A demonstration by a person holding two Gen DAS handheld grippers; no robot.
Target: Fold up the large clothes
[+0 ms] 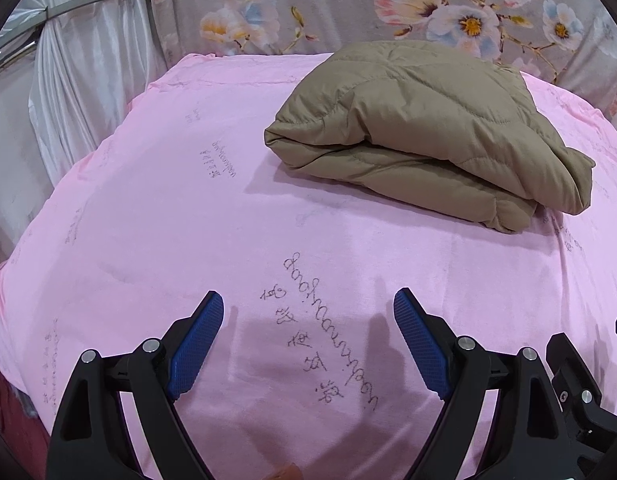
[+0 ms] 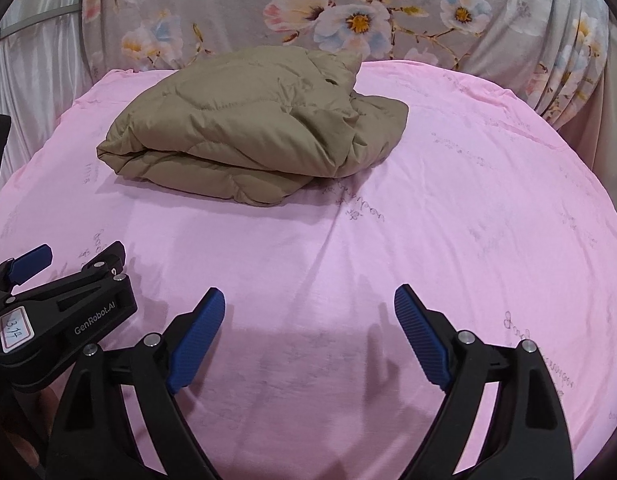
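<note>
Padded tan jacket [image 1: 424,132] lies folded in a bundle on the pink sheet [image 1: 188,220], toward 1 o'clock in the left wrist view, 11 o'clock in the right. Left gripper [image 1: 308,340] fingers wide apart, nothing between. Right gripper [image 2: 308,340] likewise, well short of the jacket.

The folded tan jacket [image 1: 424,136] lies at two o'clock on the pink sheet [image 1: 156,220]; the left gripper [image 1: 308,304] gapes empty at six o'clock.
</note>
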